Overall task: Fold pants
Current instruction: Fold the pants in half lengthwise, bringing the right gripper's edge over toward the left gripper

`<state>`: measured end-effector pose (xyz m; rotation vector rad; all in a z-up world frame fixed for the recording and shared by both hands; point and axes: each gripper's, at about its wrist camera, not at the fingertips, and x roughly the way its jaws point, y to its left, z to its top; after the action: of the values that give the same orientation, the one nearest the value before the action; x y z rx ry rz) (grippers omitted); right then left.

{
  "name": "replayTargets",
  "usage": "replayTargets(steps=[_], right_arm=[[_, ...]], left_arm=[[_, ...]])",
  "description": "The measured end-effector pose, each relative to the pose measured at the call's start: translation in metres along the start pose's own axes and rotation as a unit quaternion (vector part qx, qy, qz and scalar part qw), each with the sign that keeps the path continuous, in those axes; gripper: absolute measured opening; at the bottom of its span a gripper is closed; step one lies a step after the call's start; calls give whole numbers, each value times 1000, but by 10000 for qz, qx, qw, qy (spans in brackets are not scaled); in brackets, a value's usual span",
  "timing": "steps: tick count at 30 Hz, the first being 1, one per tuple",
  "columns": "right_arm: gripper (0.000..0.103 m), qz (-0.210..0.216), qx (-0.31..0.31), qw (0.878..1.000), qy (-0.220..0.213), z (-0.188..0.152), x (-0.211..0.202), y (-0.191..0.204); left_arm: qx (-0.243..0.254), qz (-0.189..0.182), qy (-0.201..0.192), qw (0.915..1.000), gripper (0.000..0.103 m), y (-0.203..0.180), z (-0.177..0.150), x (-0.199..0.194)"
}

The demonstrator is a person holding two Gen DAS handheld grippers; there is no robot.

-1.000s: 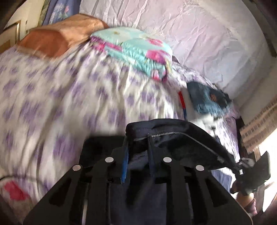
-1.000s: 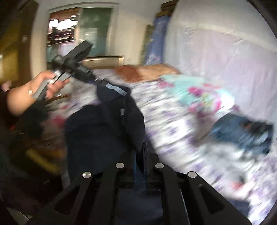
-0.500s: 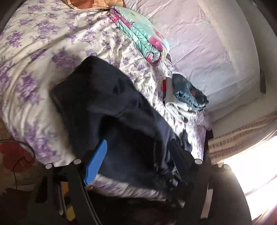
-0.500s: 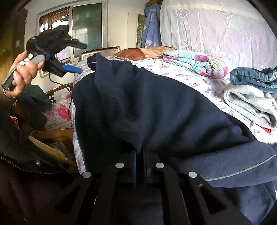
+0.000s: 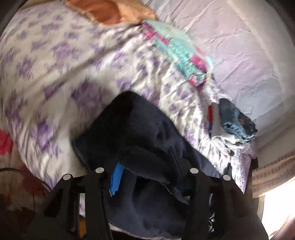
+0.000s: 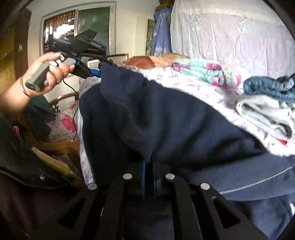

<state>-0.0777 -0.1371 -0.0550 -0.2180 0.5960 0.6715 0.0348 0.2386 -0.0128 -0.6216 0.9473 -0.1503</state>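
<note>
Dark navy fleece pants (image 5: 140, 125) lie across the near corner of a bed with a purple-flowered sheet (image 5: 55, 64). My left gripper (image 5: 145, 158) is at their near edge. Its jaws are closing around a raised fold, and a gap still shows beside the blue pad (image 5: 115, 179). From the right wrist view, a hand (image 6: 49, 73) holds the left gripper (image 6: 95, 71) at the pants' (image 6: 175, 118) upstanding far corner. My right gripper (image 6: 149, 160) is shut on a pinched ridge of the pants' near edge.
A folded turquoise and pink quilt (image 5: 180, 55) and an orange pillow (image 5: 110, 13) lie further up the bed. A stack of jeans (image 6: 267, 88) on a grey garment (image 6: 263, 114) sits to the right. A wooden chair with floral cloth (image 6: 60, 114) stands left of the bed.
The pants were lowered from the air onto the bed. My left gripper let go of them, opened wide, then came back down to their corner and narrowed. The right gripper kept its grip.
</note>
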Motion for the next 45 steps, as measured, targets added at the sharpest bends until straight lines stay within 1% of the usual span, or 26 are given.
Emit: replayTargets(steps=[4, 5, 7, 9, 12, 15, 17, 19, 21, 22, 24, 25, 26, 27, 28, 29, 31, 33, 34, 35, 36, 37, 39, 40, 42, 45], right_arm=[[7, 60, -6, 9987, -507, 32, -39, 7], [7, 189, -42, 9983, -557, 37, -47, 11], [7, 450, -153, 9984, -300, 35, -44, 21], [7, 398, -285, 9987, 129, 21, -25, 30], [10, 372, -205, 9966, 699, -6, 7, 36], [12, 353, -82, 9971, 667, -16, 11, 36], [17, 351, -88, 9971, 668, -15, 9, 37], [27, 263, -88, 9979, 581, -13, -1, 37], [53, -65, -4, 9996, 270, -8, -23, 32], [59, -263, 93, 9996, 87, -4, -34, 23], [83, -941, 517, 9936, -352, 6, -70, -7], [90, -1432, 838, 9848, -514, 11, -89, -33], [100, -1760, 1061, 9770, -561, 14, -98, -51], [100, -2155, 1419, 9648, -502, 19, -106, -78], [100, -2422, 1787, 9532, -297, 23, -107, -105], [100, -2572, 2042, 9445, -123, 26, -104, -123], [100, -2963, 2573, 9185, 478, 31, -82, -169], [99, -3316, 2699, 8981, 1032, 30, -55, -195], [99, -3557, 2748, 8816, 1444, 24, -37, -207], [92, -3578, 2767, 8747, 1741, 15, -25, -211], [46, -3380, 2706, 8758, 2133, 2, -8, -214], [30, -3006, 2745, 8856, 2236, -6, -1, -214], [7, -2827, 2813, 9010, 1705, -9, -27, -209], [7, -2757, 2941, 9072, 1203, -10, -55, -203], [7, -2725, 3102, 9102, 327, -14, -110, -186], [7, -2661, 3391, 8965, -1026, -49, -192, -132]], left_arm=[[545, 9, -424, 9976, 42, -12, 3, -32], [640, 33, -459, 9969, 42, -12, 2, -37], [864, 212, -427, 9951, 42, -6, -4, -39], [898, 492, -180, 9946, 42, 13, -13, -24], [856, 623, 60, 9944, 41, 35, -28, -5], [951, 680, 20, 9931, 45, 43, -41, -4], [963, 816, -28, 9920, 59, 47, -45, -7], [842, 746, 49, 9936, 59, 52, -46, -15], [774, 726, -64, 9943, 57, 50, -50, -35], [850, 775, -211, 9931, 57, 42, -52, -46], [1159, 699, -580, 9891, 57, 18, -58, -74], [1311, 621, -655, 9873, 59, 6, -61, -80], [1514, 447, -688, 9851, 64, -12, -65, -85], [1708, 265, -677, 9826, 66, -28, -71, -86], [1953, 77, -610, 9788, 71, -48, -79, -82], [2204, -108, -462, 9742, 72, -68, -88, -73], [2634, -488, 39, 9634, 72, -104, -111, -41], [2862, -657, 586, 9541, 72, -128, -133, -5], [2961, -697, 877, 9486, 72, -137, -146, 15], [3039, -710, 1239, 9420, 72, -144, -159, 39], [3018, -709, 1407, 9403, 72, -144, -165, 49], [2965, -709, 1677, 9375, 71, -144, -173, 64], [2874, -681, 1796, 9384, 71, -140, -178, 76], [2874, -753, 1774, 9382, 72, -137, -179, 75], [2844, -907, 1783, 9376, 72, -132, -177, 73], [2887, -1027, 1811, 9345, 72, -128, -176, 72]])
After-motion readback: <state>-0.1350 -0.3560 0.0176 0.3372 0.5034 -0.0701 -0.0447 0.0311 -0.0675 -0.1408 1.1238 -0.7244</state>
